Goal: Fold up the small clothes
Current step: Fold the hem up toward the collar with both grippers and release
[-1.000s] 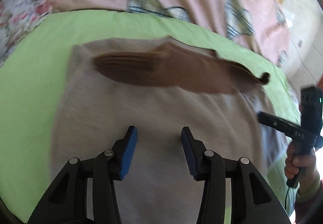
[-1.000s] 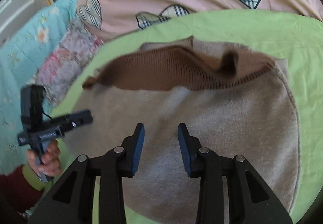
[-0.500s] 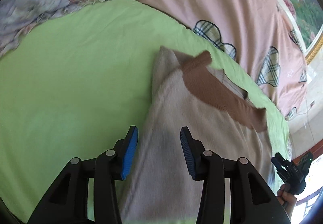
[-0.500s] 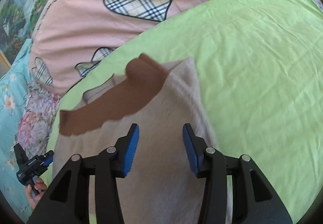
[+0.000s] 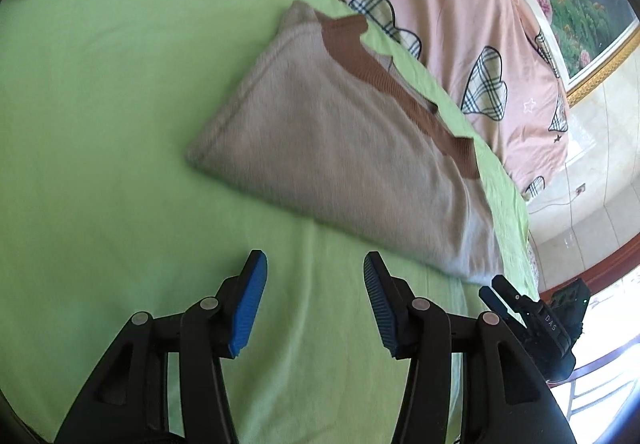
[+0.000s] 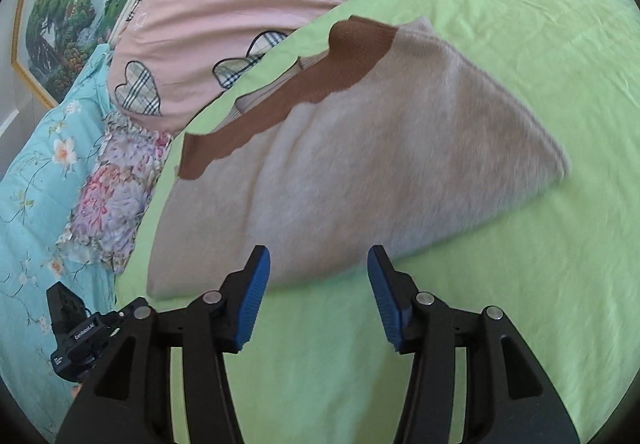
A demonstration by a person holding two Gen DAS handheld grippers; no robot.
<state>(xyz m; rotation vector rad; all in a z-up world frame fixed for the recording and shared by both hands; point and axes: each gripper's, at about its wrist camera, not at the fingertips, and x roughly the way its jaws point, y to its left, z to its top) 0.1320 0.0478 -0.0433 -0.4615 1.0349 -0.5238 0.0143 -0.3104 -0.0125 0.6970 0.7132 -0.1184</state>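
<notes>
Garment (image 5: 344, 148) lying diagonally, brown band (image 5: 400, 84) far-side

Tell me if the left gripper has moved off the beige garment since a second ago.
Yes. The left gripper has pulled back off the beige garment and now hangs over bare green sheet, jaws just opening, nothing between them.

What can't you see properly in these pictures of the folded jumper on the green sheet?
- Underside and inner layers of the beige garment: hidden by its own top layer, both views.
- The knit's surface: smeared by motion blur, both views.
- What kind of garment it is: folded, only a brown ribbed band shows.
- Right gripper in the left wrist view: only its tip shows, behind the left gripper's finger.
- Wall painting: cut off by the lens edge.
</notes>
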